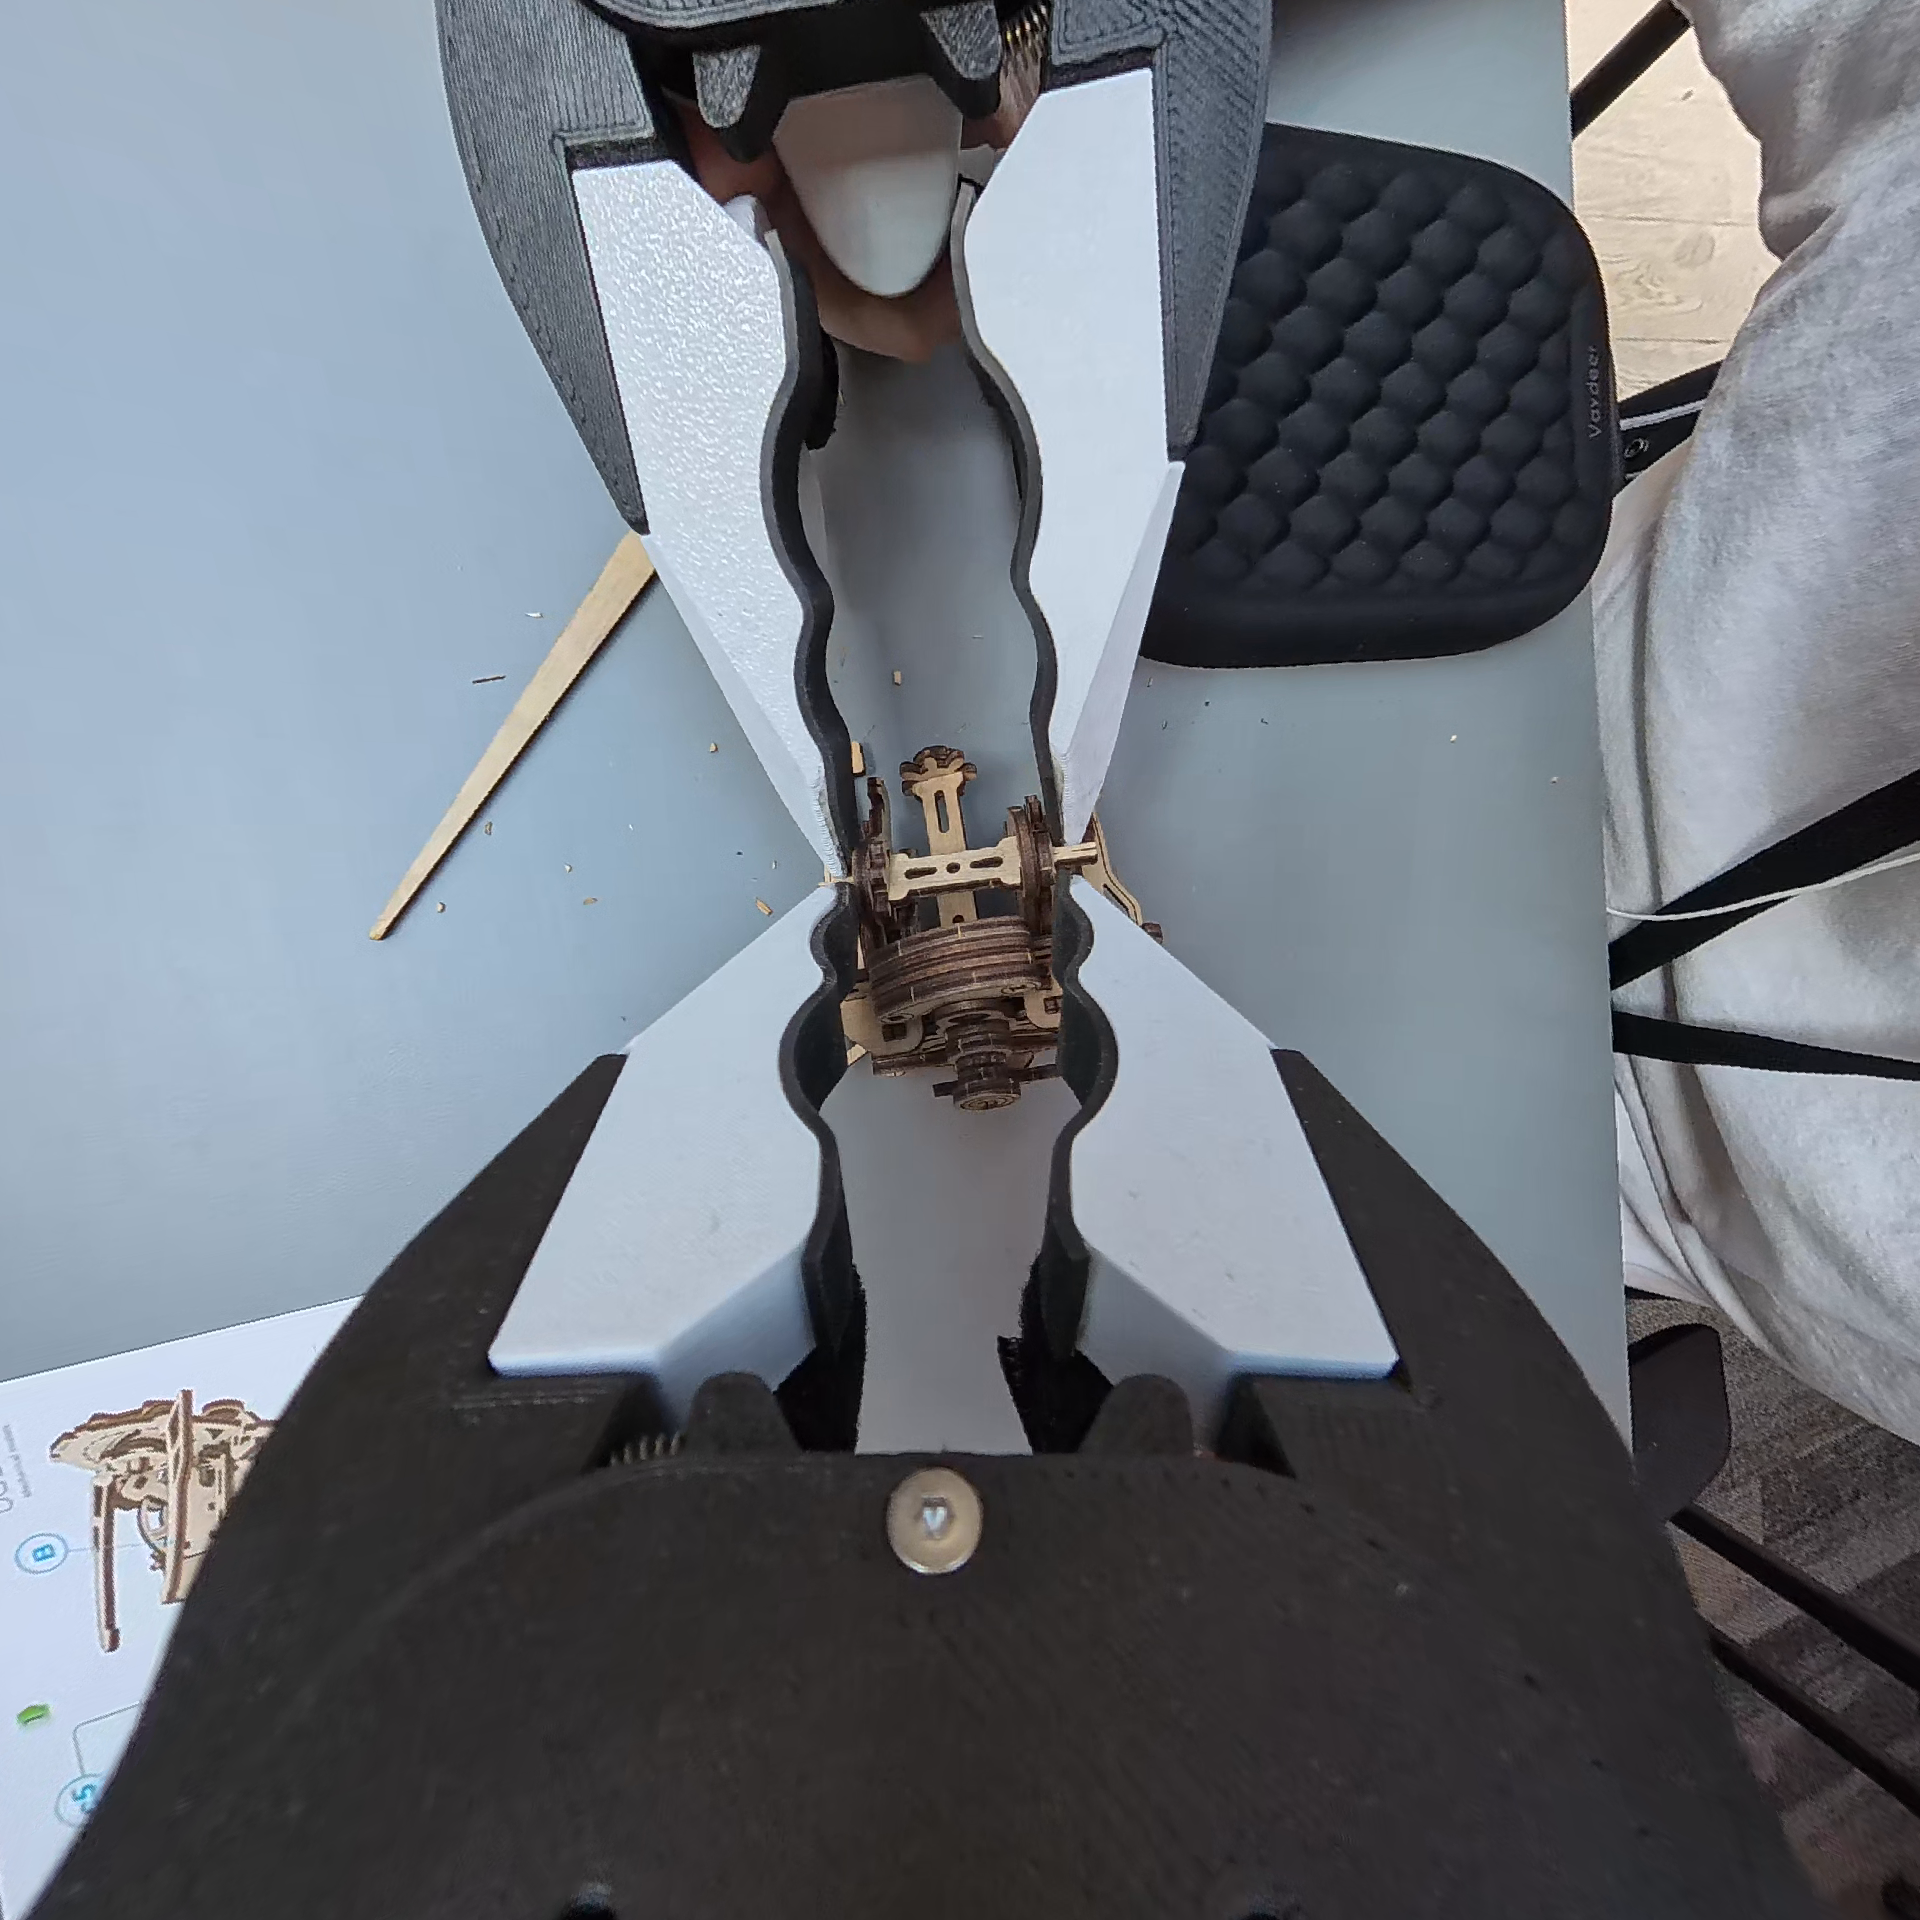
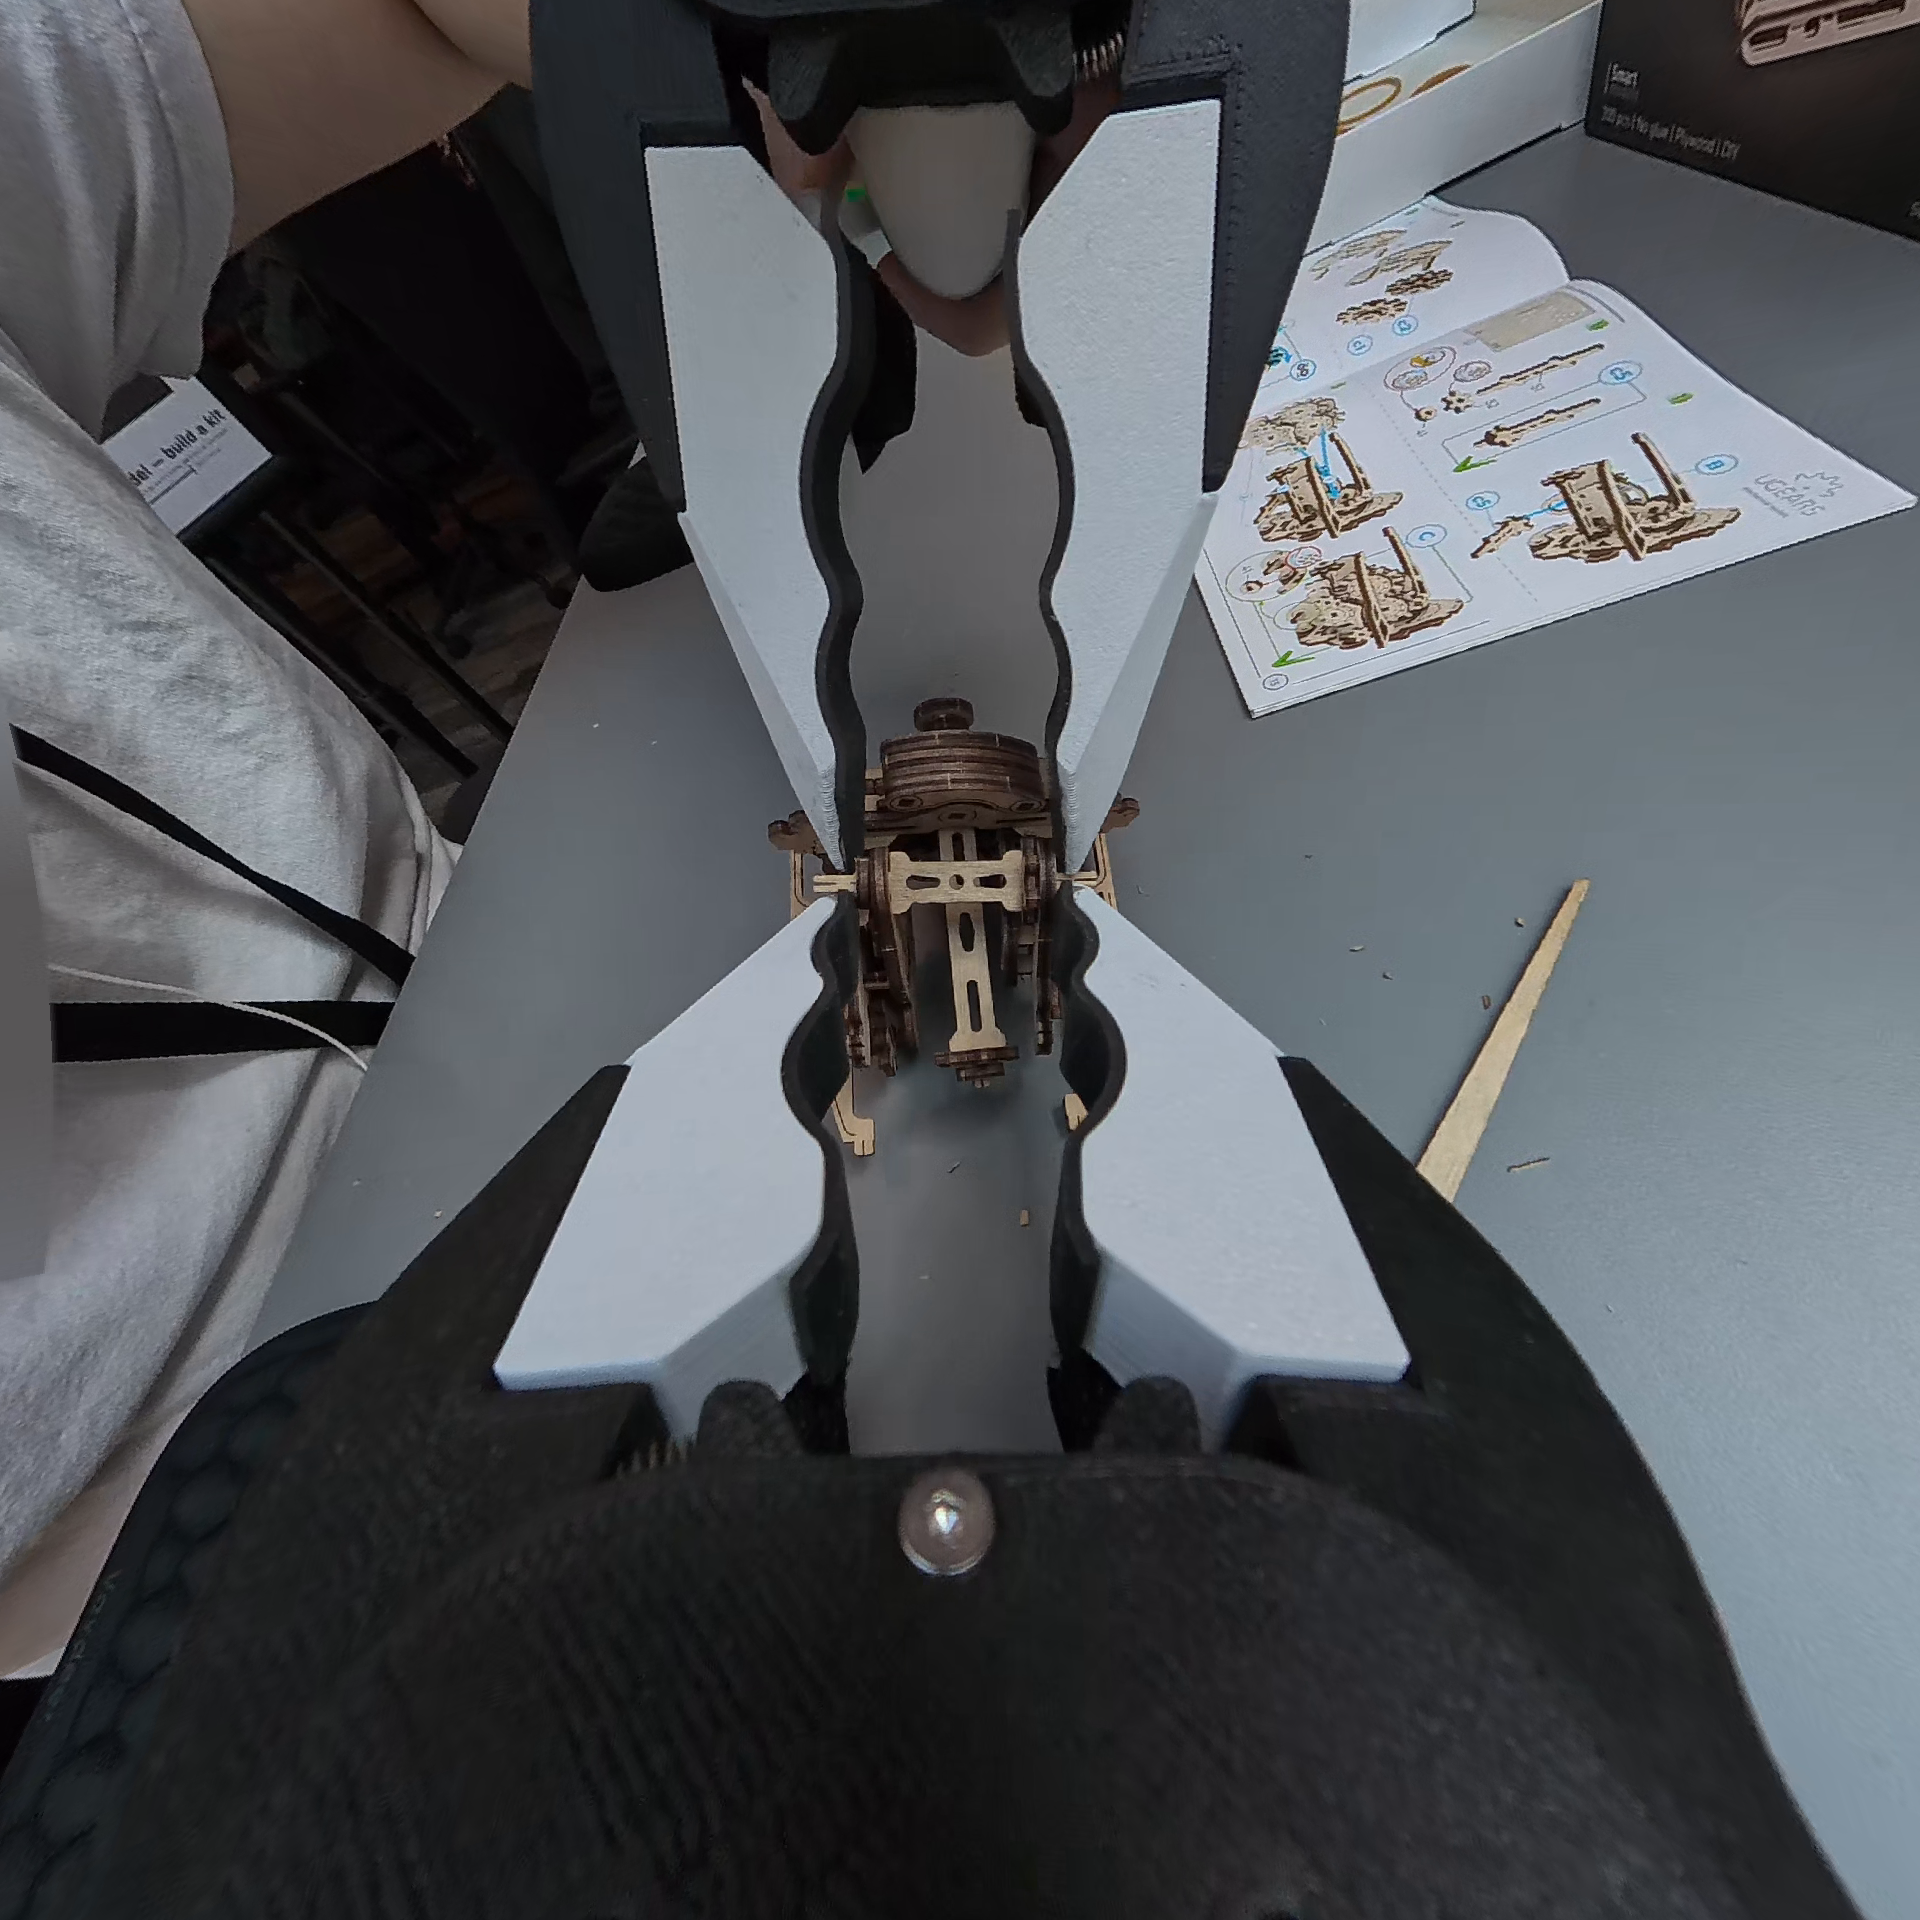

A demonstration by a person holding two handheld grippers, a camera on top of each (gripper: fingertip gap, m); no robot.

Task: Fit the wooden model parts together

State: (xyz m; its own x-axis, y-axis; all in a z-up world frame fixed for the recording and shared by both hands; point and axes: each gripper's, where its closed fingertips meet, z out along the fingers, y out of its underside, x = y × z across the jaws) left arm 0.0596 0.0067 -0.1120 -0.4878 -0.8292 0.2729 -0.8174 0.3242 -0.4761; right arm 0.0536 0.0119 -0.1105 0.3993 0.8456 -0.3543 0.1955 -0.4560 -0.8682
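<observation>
- Left tongs (image 1: 951, 904) and right tongs (image 2: 951, 904) meet tip to tip at frame centre, both pinching the wooden model (image 1: 951, 966) just above the grey tabletop (image 1: 260, 520).
- Step, by my reading: squeezing a joint home.
- Next: steady, even pressure; thin axle ends may snap.

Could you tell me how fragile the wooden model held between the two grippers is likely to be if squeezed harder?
The wooden model looks built of thin laser-cut plywood, so probably light. Its slim cross-shaped strut would likely snap under a harder squeeze. The stacked disc drum seems sturdier.
</observation>
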